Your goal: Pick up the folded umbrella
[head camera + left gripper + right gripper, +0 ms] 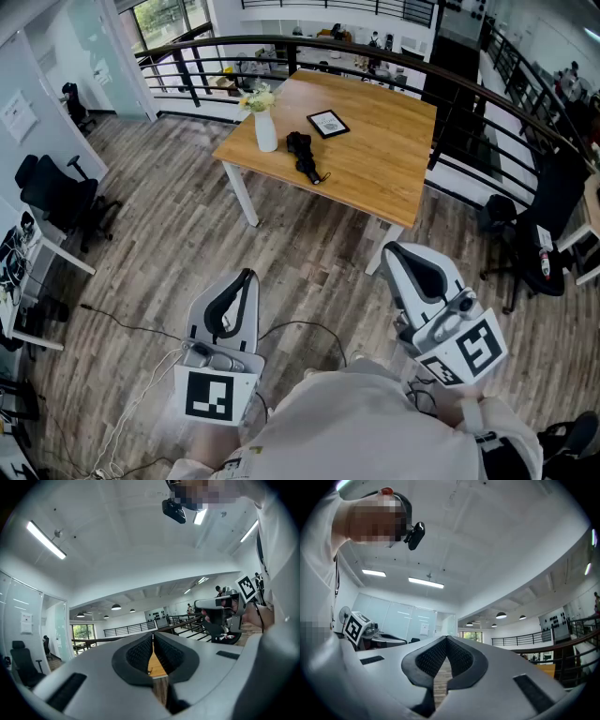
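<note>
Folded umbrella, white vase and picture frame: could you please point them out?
folded umbrella (302, 153), head view, middle of its black body.
white vase (266, 133), head view, its body.
picture frame (328, 123), head view, its centre.

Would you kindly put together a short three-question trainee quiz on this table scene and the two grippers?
1. True or false: the folded umbrella lies on the wooden table.
2. In the head view, where does the white vase stand relative to the umbrella? A) to its left B) to its right C) on top of it
3. Fill in: the jaws of the left gripper and the right gripper are both ____, with nothing between them.
Key: 1 true; 2 A; 3 shut.
</note>
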`<state>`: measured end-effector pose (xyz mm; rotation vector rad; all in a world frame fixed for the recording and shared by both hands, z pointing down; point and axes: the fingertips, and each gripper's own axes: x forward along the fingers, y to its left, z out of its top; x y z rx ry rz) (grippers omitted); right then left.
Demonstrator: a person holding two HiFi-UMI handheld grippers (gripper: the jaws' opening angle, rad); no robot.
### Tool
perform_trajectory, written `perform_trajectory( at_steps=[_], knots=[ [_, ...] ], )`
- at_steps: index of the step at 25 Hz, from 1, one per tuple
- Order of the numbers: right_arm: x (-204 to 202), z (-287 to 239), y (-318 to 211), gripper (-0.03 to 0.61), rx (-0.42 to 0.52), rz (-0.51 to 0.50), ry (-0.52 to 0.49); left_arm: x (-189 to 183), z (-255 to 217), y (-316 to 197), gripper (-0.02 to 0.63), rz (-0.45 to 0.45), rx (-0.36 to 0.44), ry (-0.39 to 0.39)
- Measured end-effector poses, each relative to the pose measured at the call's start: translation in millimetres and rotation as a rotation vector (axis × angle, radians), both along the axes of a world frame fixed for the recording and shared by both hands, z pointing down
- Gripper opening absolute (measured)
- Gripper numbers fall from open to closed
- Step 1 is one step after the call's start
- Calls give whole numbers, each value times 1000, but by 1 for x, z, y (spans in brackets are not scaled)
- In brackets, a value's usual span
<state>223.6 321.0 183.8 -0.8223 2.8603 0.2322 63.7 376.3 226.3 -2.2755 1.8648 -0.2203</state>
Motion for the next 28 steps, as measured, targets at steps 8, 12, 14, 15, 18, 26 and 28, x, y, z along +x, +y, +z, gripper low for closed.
perform_trajectory(
  at_steps=[8, 12, 14, 15, 18, 26, 28],
  knots=[
    [-4, 0, 8, 29, 9, 38, 0, -11, 5, 11, 24, -2, -8, 3],
    [-8, -7, 13, 293, 15, 52, -21, -16, 6, 20, 25, -2, -3, 14],
    [-9, -9, 15, 298, 16, 62, -28, -19, 7, 24, 24, -3, -4, 16],
    [-10, -8, 16, 298, 19, 68, -25, -21, 8, 26, 23, -5, -7, 16],
    [-13, -3, 22, 299, 17, 71, 5, -25, 11, 34, 23, -9, -10, 24],
    [-21, 9, 35, 302, -8, 66, 41, -35, 19, 52, 24, -17, -21, 36],
    [-25, 9, 32, 302, -8, 62, 41, -39, 22, 52, 23, -24, -31, 32]
  ],
)
